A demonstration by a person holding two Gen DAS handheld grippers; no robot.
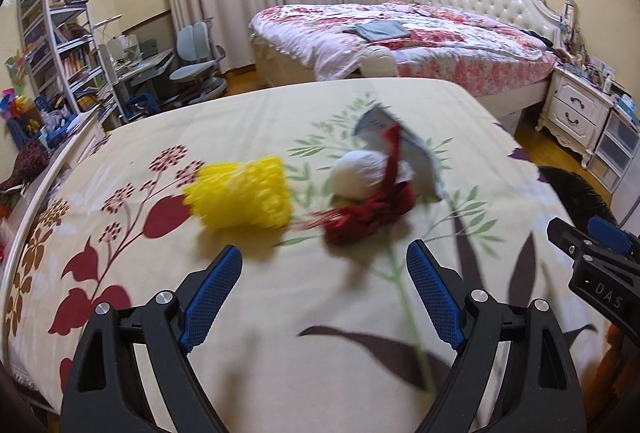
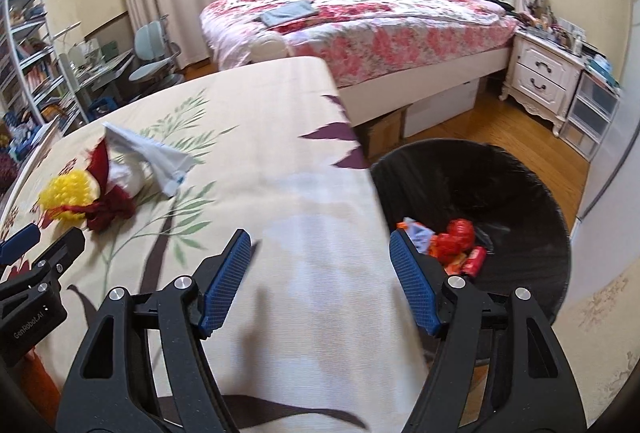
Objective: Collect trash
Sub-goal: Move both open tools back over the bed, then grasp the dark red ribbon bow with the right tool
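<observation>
Step in hand, by my read: reach phase for next pickup. Trash pile sits mid-bed on the floral bedspread: yellow foam net, white wad, red mesh bag, grey-blue wrapper, all touching or overlapping. Left hand-held gripper spread wide, nothing between fingers, hovering near the pile, pointed betw. yellow net and red bag. Right hand-held gripper also spread wide, empty, over the bed edge beside the black bin, which has red wrappers inside. Next move prob. needs left to advance, drop onto one item and close; pieces tangled, so could drag neighbours.
</observation>
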